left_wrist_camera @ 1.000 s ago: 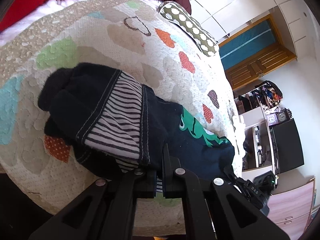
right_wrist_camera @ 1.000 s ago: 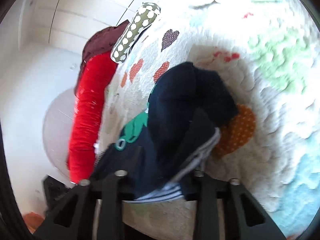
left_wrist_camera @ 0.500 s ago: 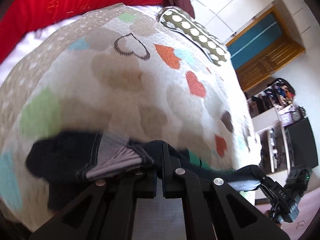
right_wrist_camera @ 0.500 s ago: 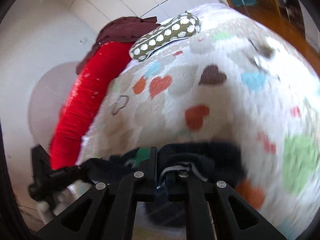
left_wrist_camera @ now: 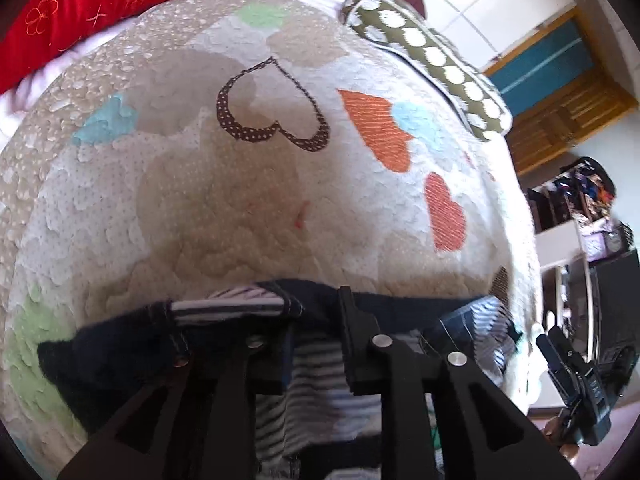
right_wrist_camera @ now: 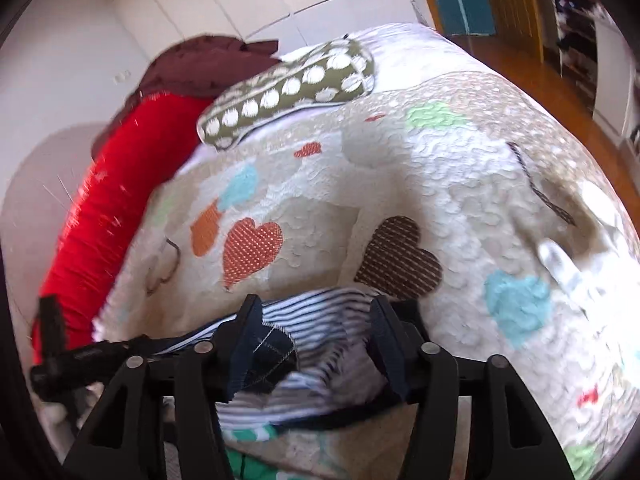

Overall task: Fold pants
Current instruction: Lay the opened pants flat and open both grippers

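Now navy pants (left_wrist_camera: 120, 356), striped lining showing, bunched at near edge of heart-patterned bed quilt (left_wrist_camera: 240, 216). Left hand-held gripper (left_wrist_camera: 316, 344) parted, fabric between fingers. Right hand-held gripper (right_wrist_camera: 316, 332) likewise spread over waistband.

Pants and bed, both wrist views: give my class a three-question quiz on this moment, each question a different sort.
1. True or false: the right tongs stand open, with striped lining of the pants between the jaws.
2. The dotted pillow is: A olive, B blue, C yellow.
3. Fill in: the long cushion beside the quilt is ___.
Key: 1 true; 2 A; 3 red.
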The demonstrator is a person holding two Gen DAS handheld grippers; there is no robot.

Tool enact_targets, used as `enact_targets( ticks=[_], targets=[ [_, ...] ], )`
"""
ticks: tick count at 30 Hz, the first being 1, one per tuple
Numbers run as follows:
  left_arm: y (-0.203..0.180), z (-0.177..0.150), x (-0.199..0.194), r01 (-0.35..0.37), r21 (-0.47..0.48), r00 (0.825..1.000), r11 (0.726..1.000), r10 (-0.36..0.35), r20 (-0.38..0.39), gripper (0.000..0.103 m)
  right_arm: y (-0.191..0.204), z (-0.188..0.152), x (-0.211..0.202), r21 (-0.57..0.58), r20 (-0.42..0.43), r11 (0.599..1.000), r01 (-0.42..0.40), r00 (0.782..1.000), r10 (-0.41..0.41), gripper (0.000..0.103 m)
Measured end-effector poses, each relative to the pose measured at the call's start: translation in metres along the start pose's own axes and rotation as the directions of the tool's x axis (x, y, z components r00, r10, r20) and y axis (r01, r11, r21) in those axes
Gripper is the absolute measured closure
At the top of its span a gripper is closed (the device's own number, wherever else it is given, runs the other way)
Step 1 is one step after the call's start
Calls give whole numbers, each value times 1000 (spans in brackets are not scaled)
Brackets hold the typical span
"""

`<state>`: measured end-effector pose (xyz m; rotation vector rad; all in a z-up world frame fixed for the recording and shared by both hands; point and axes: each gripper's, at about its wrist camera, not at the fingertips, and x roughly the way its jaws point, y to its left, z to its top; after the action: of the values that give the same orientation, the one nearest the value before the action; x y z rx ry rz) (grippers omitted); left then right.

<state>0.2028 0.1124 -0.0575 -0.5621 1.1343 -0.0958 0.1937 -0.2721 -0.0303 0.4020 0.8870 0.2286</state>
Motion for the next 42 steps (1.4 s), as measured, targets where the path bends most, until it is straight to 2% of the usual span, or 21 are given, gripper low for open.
enact_targets(
  ticks=[4, 9, 12, 13, 14, 15, 18, 20, 22, 23, 24, 25, 26, 27, 28, 29, 31, 32, 36, 38, 42],
  targets=[
    [-6, -25, -34, 45, 46, 999, 998, -46, 26, 71, -24, -25, -31, 12, -1, 1000, 24, 1000, -24, 39],
    [-9, -69, -73, 76, 68, 995, 995, -80, 58, 61, -47, -78, -55, 21, -33, 999, 35, 999, -34, 39],
    [-6, -103, -87, 105, 57, 993, 993, -108, 54, 60, -62, -105, -52, 80, -64, 997, 11, 998, -6, 39],
    [-6, -116, -91, 103, 55, 993, 993, -106, 56, 60, -69, -114, -48, 124, -76, 992, -17, 997, 26, 39],
    [-5, -126, -94, 94, 53, 993, 994, -98, 60, 60, -72, -120, -46, 154, -73, 987, -44, 996, 56, 49],
    [-5, -134, -97, 86, 52, 994, 995, -90, 63, 60, -73, -124, -46, 168, -64, 983, -79, 994, 91, 73],
    [1, -155, -105, 70, 30, 995, 997, -72, 69, 60, -71, -127, -48, 182, -79, 963, -197, 974, 214, 81],
    [8, -164, -110, 59, 8, 995, 998, -60, 83, 60, -66, -122, -65, 147, -40, 969, -199, 978, 206, 82],
    [15, -169, -116, 38, -11, 994, 999, -37, 104, 60, -63, -117, -86, 97, 9, 985, -140, 990, 139, 82],
    [18, -170, -117, 26, -19, 993, 999, -24, 113, 60, -61, -115, -97, 62, 35, 996, -68, 997, 66, 81],
    [20, -171, -118, 15, -25, 993, 1000, -12, 117, 60, -58, -113, -104, 32, 54, 999, 9, 998, -11, 74],
    [22, -172, -117, 2, -32, 993, 999, 1, 121, 60, -55, -113, -109, -2, 76, 993, 117, 990, -117, 68],
    [24, -173, -117, -9, -37, 992, 999, 13, 124, 59, -51, -114, -114, -43, 107, 965, 260, 961, -255, 60],
    [26, -175, -117, -17, -40, 992, 999, 22, 125, 59, -47, -114, -115, -75, 129, 928, 365, 927, -354, 51],
    [28, -176, -116, -24, -42, 992, 999, 29, 125, 59, -45, -115, -116, -93, 135, 907, 411, 908, -397, 49],
    [31, -176, -114, -29, -47, 992, 998, 35, 121, 58, -46, -117, -119, -87, 126, 918, 387, 918, -375, 49],
    [36, -177, -111, -31, -63, 993, 998, 38, 113, 58, -50, -118, -124, -42, 103, 959, 282, 955, -277, 49],
    [39, -178, -110, -27, -69, 993, 997, 34, 111, 58, -49, -118, -125, -27, 98, 969, 246, 965, -243, 49],
    [40, -183, -113, -36, -59, 992, 998, 43, 122, 58, -39, -103, -109, -28, 56, 990, 136, 989, -134, 48],
    [38, -185, -117, -34, -50, 990, 998, 40, 132, 58, -32, -84, -86, -7, 29, 997, 77, 997, -77, 43],
    [41, -185, -119, -22, -52, 991, 998, 28, 132, 58, -32, -48, -28, 66, -34, 994, 83, 996, -81, 39]
  ],
)
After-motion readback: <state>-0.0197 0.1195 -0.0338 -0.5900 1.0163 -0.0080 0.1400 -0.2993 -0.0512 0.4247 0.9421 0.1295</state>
